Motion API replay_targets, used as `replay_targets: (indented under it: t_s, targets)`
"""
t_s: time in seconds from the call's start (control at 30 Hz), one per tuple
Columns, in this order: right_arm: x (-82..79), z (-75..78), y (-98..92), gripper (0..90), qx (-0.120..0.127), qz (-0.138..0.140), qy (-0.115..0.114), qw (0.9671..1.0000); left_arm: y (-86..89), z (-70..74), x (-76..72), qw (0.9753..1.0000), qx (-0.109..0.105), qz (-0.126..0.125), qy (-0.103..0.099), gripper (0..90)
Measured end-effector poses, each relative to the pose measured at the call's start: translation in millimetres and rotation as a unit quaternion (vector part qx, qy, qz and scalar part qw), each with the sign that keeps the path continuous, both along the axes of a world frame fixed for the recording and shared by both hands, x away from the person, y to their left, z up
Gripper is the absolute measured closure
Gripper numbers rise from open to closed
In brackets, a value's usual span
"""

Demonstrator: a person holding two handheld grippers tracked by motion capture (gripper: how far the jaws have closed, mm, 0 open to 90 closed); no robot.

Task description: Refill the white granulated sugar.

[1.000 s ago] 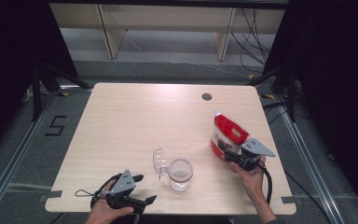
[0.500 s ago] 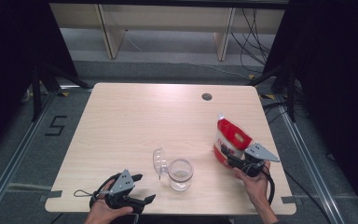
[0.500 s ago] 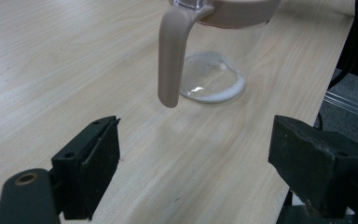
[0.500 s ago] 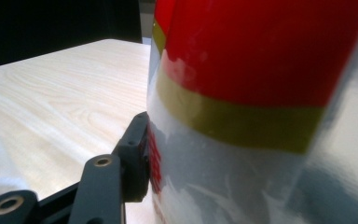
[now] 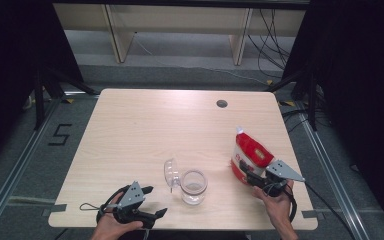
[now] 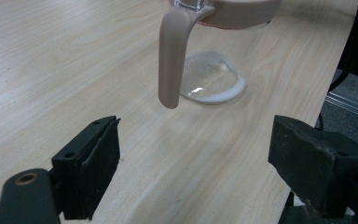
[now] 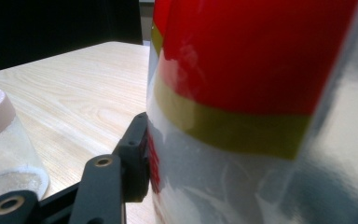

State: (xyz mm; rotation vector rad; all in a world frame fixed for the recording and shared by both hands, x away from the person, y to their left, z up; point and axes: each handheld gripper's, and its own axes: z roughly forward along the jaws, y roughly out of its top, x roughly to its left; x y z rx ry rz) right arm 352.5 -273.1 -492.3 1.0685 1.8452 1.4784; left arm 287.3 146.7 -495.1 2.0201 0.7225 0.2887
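A red and white bag (image 5: 250, 152) stands at the table's right front, with my right gripper (image 5: 255, 177) shut on its lower part. In the right gripper view the bag (image 7: 261, 107) is close up, and one black finger (image 7: 133, 161) presses on its side; the other is hidden behind it. A clear glass jar (image 5: 194, 186) with its lid (image 5: 170, 172) swung open sits at the front middle. My left gripper (image 5: 150, 202) lies open near the front edge, left of the jar. In the left gripper view the jar (image 6: 216, 70) and its beige clasp (image 6: 171, 56) are just ahead of the spread jaws.
The light wooden table (image 5: 145, 130) has a round cable hole (image 5: 222, 104) at the back right. Its front edge lies just under both hands. The jar (image 7: 2, 144) stands left of the bag in the right gripper view. Shelving legs and cables stand beyond the far edge.
My right gripper has carried the bag a little toward the front edge. The left gripper and the jar have stayed where they were.
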Motion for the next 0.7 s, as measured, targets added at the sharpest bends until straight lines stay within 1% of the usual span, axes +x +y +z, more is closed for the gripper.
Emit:
replay_targets:
  t_s: [0.03,0.07,0.1,0.13,0.17,0.2,0.23,0.27,0.3,0.33,0.37,0.4,0.43,0.47,0.5,0.53,0.6,0.63,0.67,0.7]
  targets:
    - [1.9,-0.7,-1.5,48.2,-0.008,0.016,-0.013,0.9998,1.1,0.8,0.5,0.9999,0.014,-0.002,-0.001,16.1]
    - [-0.2,0.1,-1.7,48.1,-0.009,0.014,-0.003,0.9999,-0.1,0.4,-0.5,1.0000,0.004,0.002,0.001,16.0]
    - [-0.9,0.1,-1.5,48.0,-0.009,0.012,0.001,0.9999,-0.6,0.2,-0.4,1.0000,0.000,-0.003,0.002,16.1]
    - [-1.4,-0.9,-0.7,47.4,-0.005,0.002,-0.007,1.0000,-0.9,-0.1,-0.6,1.0000,-0.002,-0.005,0.004,16.0]
    - [-0.9,-1.1,-1.6,46.6,-0.009,0.004,-0.011,0.9999,-1.1,-0.1,-0.8,1.0000,-0.003,-0.005,0.005,16.1]
    - [-0.1,-2.0,-1.2,45.6,-0.004,0.008,-0.015,0.9998,-0.5,0.3,0.1,0.9999,0.003,-0.010,-0.005,16.1]
    - [-2.0,-2.1,-0.2,44.1,0.001,0.001,-0.009,1.0000,-1.1,-0.2,-0.2,1.0000,0.001,-0.005,-0.008,16.1]
    - [-2.1,-2.3,0.2,42.2,0.000,0.000,-0.011,0.9999,-2.1,-1.1,-1.0,1.0000,-0.006,0.001,-0.001,16.0]
    - [-0.3,-3.0,0.1,39.8,0.001,0.004,-0.020,0.9998,-1.2,-0.6,-0.1,1.0000,0.001,-0.004,0.000,16.0]
    - [1.1,-3.3,-0.6,37.9,0.005,0.012,-0.021,0.9997,-0.8,-0.2,0.8,0.9999,0.005,-0.012,-0.006,16.1]
    - [1.4,-5.2,-1.1,35.4,0.013,0.010,-0.018,0.9997,-1.1,-0.3,0.7,0.9999,0.004,-0.011,-0.006,16.1]
    - [1.9,-6.1,-1.8,33.3,0.014,0.009,-0.011,0.9998,-1.2,-0.3,0.6,0.9999,0.003,-0.010,-0.007,16.1]
    - [4.2,-8.6,-2.9,31.5,0.013,0.009,-0.019,0.9997,-1.2,-0.1,0.6,0.9999,0.004,-0.011,-0.006,16.0]
    - [4.2,-10.3,-3.0,30.1,0.015,0.004,-0.017,0.9997,-1.7,-0.5,0.4,0.9999,0.002,-0.008,-0.011,16.0]
    - [4.6,-11.0,-3.4,28.2,0.020,0.005,-0.016,0.9997,-2.1,-0.6,-0.6,1.0000,-0.002,-0.005,0.000,16.1]
    - [5.2,-10.7,-4.3,25.9,0.018,0.004,-0.006,0.9998,-2.0,-0.4,-0.6,1.0000,-0.001,-0.006,0.005,16.0]
    - [7.4,-10.9,-5.5,21.1,0.013,0.006,-0.015,0.9998,-1.4,0.0,-0.1,0.9999,0.009,-0.006,0.001,16.1]
    - [7.2,-11.1,-5.3,19.0,0.016,0.002,-0.014,0.9998,-2.6,-0.2,-1.5,1.0000,0.001,-0.002,0.001,16.1]
    - [7.8,-11.6,-5.3,17.3,0.019,0.010,-0.016,0.9996,-1.8,0.2,-1.1,1.0000,0.006,-0.003,-0.001,16.0]
    - [8.8,-11.8,-5.1,17.8,0.015,0.011,-0.023,0.9996,-1.8,0.2,-1.1,1.0000,0.006,-0.003,-0.001,16.0]
